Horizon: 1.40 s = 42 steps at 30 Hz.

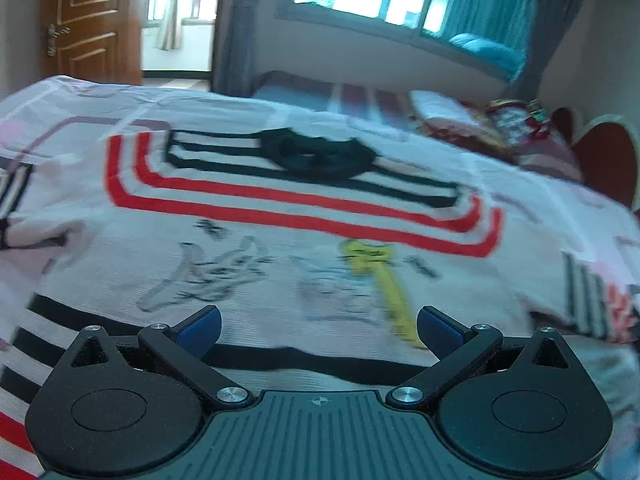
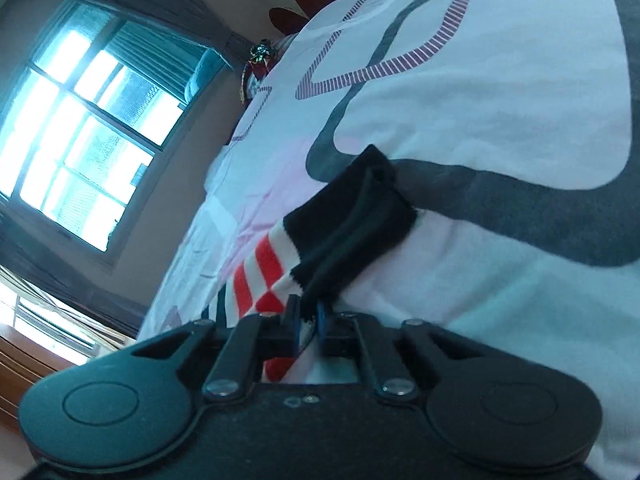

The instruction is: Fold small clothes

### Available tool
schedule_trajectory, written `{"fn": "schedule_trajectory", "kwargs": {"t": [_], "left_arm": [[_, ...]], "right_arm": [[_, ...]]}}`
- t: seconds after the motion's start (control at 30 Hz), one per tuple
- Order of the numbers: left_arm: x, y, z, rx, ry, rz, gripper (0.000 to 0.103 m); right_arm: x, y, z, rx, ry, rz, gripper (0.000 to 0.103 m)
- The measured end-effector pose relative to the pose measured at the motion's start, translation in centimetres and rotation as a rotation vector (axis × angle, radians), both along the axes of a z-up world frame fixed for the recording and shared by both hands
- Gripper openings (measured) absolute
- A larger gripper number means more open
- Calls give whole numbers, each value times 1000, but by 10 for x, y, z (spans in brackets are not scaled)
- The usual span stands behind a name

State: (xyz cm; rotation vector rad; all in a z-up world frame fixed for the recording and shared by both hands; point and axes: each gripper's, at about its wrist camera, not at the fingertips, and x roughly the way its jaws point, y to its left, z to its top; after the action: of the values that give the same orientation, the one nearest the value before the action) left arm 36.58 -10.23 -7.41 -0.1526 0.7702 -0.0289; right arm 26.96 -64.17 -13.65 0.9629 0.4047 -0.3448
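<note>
Shirt: a small striped shirt (image 1: pixel 280 240) is spread flat on the bed (image 1: pixel 560 216), with its black collar (image 1: pixel 316 156) at the far side.
Left gripper: the left gripper (image 1: pixel 318 326) is held wide apart over the near hem, and nothing is gripped.
Right gripper: the right gripper (image 2: pixel 306 318) is clamped on a black cuff with red and white stripes (image 2: pixel 348 224).
Risk: the cuff could slip out if it is pulled fast.
Risk two: the fold could be made crooked, because only one side is held.
</note>
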Motion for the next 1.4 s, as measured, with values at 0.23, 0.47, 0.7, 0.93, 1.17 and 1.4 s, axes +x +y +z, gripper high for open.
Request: {"fn": "schedule_trajectory", "kwargs": {"t": [0.23,0.47,0.7,0.93,1.17,1.4], "left_arm": [[-4,64,-6,12,27,47,103],[2,135,-8,-43,8,68,103],[2,204,-1,-39,-31,121,103],[4,240,-3,-104,-49,68,103],[40,201,3,-218,-85,-109,103],[109,131,-18,-272,-27,-366,102]], "right_arm": [[29,51,47,-321,86,88,8],[87,234,91,-601,22,505,7],[120,426,63,-649,39,862,7],[115,492,35,-761,68,921,27],[108,506,35,-811,11,977,51],[70,426,66,-646,15,765,52]]}}
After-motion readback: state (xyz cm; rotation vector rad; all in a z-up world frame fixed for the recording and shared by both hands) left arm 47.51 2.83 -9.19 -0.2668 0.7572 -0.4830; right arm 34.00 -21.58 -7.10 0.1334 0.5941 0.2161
